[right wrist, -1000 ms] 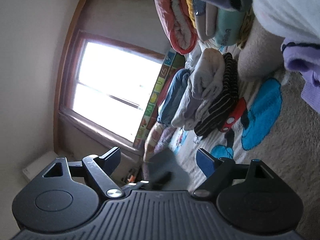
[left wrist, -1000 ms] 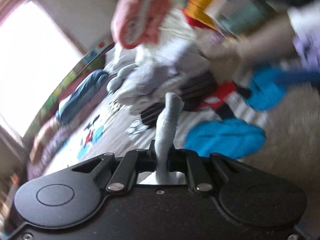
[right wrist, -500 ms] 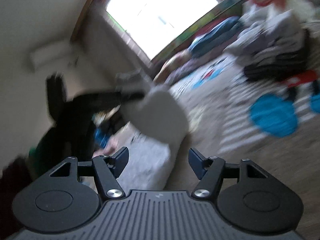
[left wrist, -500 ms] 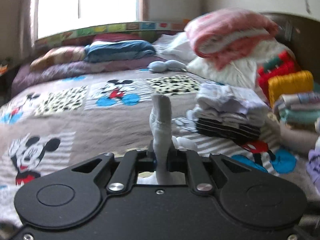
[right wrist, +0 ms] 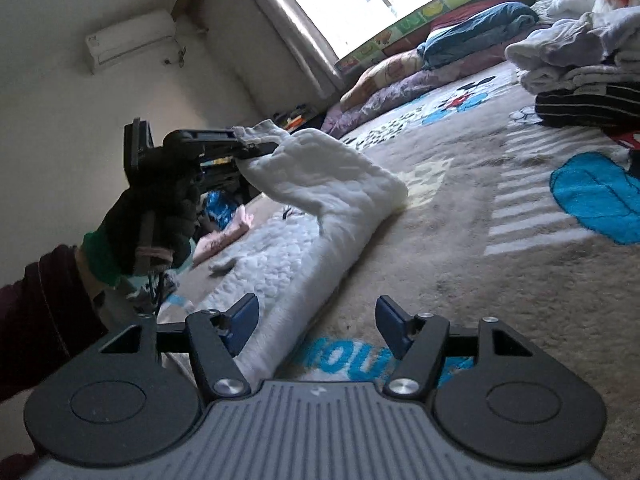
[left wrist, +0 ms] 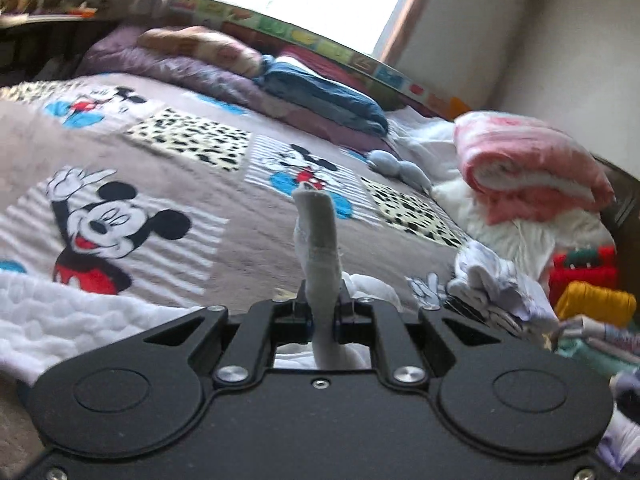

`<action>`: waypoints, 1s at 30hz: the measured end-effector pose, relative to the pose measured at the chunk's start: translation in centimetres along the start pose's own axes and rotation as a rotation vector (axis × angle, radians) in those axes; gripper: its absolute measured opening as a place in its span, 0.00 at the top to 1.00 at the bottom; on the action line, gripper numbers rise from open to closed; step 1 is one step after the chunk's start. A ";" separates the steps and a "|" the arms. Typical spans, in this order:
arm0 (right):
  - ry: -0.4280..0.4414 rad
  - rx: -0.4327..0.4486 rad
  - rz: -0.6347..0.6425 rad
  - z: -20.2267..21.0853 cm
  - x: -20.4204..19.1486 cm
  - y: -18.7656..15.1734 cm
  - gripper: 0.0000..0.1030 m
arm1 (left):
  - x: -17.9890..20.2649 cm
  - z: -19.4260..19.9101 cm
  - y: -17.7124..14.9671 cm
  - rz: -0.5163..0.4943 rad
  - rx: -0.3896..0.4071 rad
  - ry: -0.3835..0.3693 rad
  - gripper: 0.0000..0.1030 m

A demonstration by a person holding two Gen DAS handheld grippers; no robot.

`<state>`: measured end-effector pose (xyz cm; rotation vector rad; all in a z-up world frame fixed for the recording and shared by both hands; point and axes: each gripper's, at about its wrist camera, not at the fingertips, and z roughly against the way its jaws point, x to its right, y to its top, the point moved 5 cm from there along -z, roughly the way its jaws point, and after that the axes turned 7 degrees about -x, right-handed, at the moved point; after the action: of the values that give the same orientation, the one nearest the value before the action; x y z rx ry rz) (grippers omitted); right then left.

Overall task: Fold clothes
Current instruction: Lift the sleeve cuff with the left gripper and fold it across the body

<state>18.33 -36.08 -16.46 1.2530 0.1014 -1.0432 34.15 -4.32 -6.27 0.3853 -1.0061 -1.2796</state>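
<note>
While left gripper (right wrist: 256, 146) pinches garment (right wrist: 320, 176).

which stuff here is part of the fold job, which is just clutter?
In play:
- white quilted garment, one end lifted
- left claw, shut on its edge
- right claw, open, near its lower end

Lying about:
- folded clothes stack
- pink blanket
- blue bedding
- air conditioner

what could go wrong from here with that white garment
The left gripper pinches only a thin edge of the white garment, so the hanging weight might pull it free. The right gripper is open and holds nothing, so the lower part lying on the bedspread may bunch up instead of folding flat.
</note>
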 end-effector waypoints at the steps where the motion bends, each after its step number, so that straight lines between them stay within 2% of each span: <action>1: -0.007 -0.017 0.026 -0.3 -0.4 -0.2 0.37 | -0.6 -0.1 0.1 0.011 -0.002 -0.001 0.92; 6: -0.037 -0.101 0.214 -2.1 -3.5 -1.2 0.40 | -2.9 -0.6 0.4 0.054 -0.009 0.001 0.92; 14: -0.044 -0.132 0.464 -4.1 -8.2 -1.7 0.44 | -5.8 -1.6 0.5 0.079 -0.027 0.022 0.92; 25: -0.114 -0.224 0.649 -8.2 -10.5 -2.8 0.46 | -8.2 -2.5 0.1 0.111 -0.041 0.008 0.92; 30: -0.124 -0.297 0.671 -9.1 -10.1 -2.8 0.45 | -9.7 -3.1 -1.0 0.131 -0.054 0.016 0.92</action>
<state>14.85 -22.64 -15.99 0.8522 -0.2404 -0.4941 36.46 3.39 -12.59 0.2827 -0.9655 -1.1819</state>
